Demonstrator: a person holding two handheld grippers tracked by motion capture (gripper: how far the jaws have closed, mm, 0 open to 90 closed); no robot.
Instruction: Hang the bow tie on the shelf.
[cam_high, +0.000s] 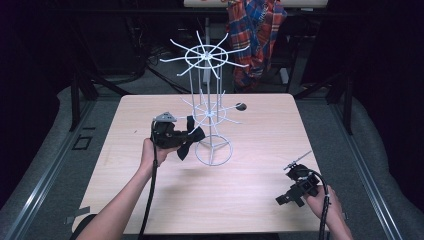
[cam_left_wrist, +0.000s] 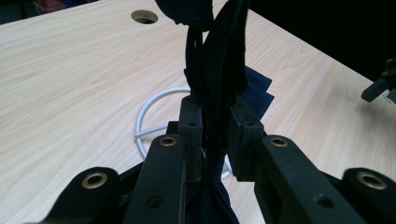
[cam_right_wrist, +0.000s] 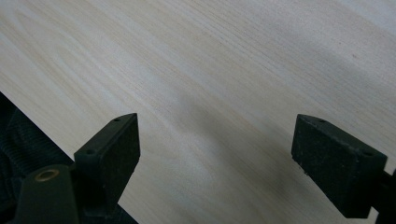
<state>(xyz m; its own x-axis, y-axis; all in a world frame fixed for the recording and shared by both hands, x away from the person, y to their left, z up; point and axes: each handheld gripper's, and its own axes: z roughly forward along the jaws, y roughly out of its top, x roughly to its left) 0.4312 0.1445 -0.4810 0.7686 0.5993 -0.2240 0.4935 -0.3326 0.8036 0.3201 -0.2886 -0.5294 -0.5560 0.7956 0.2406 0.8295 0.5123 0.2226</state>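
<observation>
A white wire rack (cam_high: 209, 107) with two tiers of spokes stands mid-table on a ring base (cam_high: 214, 151). Just left of its pole, my left gripper (cam_high: 187, 137) is shut on a dark cloth (cam_high: 193, 133) held above the table. In the left gripper view the cloth (cam_left_wrist: 219, 70) rises in a pinched fold between the closed jaws of the left gripper (cam_left_wrist: 215, 122), with the ring base (cam_left_wrist: 148, 112) behind it. My right gripper (cam_high: 287, 199) rests low at the table's front right. Its jaws (cam_right_wrist: 215, 140) stand wide apart over bare wood with nothing between them.
A round cable hole (cam_high: 241, 106) sits in the table (cam_high: 150, 200) behind the rack. A plaid garment (cam_high: 257, 30) hangs beyond the far edge. Dark floor and metal rails surround the table. The right gripper (cam_left_wrist: 380, 86) shows far off in the left gripper view.
</observation>
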